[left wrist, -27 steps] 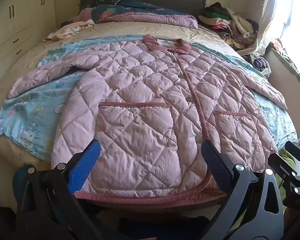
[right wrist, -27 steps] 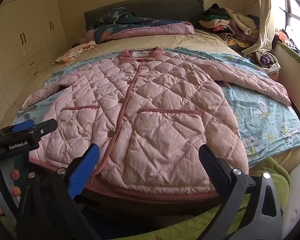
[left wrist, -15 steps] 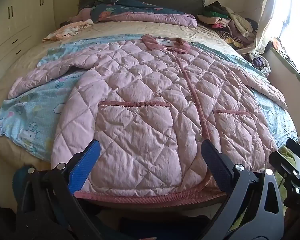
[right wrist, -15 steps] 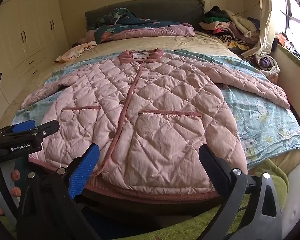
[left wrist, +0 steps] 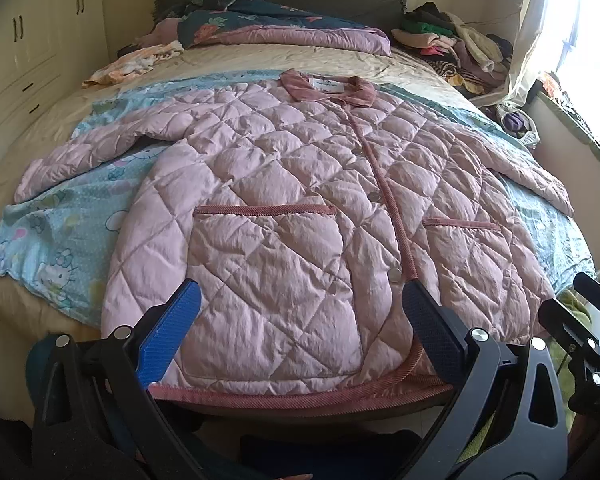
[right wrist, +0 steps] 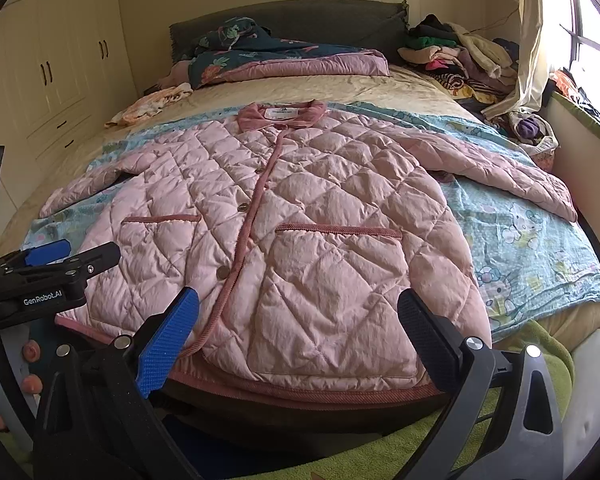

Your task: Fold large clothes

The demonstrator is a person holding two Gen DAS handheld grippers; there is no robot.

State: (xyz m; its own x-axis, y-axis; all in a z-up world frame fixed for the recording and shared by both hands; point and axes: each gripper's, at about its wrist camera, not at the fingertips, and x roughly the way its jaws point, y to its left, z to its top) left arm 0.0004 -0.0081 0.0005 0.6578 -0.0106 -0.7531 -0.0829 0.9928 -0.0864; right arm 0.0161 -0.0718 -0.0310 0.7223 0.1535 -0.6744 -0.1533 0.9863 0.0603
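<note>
Lying flat, front up, buttoned: pink quilted jacket [left wrist: 300,216] on blue cartoon-print sheet [left wrist: 56,240], sleeves spread; left gripper [left wrist: 296,336] and right gripper [right wrist: 298,332] both gaping wide, empty, near jacket hem

The jacket [left wrist: 284,208] is pale pink, diamond-quilted (darker pink trim). Beneath it the sheet [left wrist: 56,240] is light blue with cartoon cats.

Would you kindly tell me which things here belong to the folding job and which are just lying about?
Job: pink quilted jacket, left hand-held gripper, right hand-held gripper.

Lying about: clothes pile, folded quilt, cartoon sheet, small garment.
</note>
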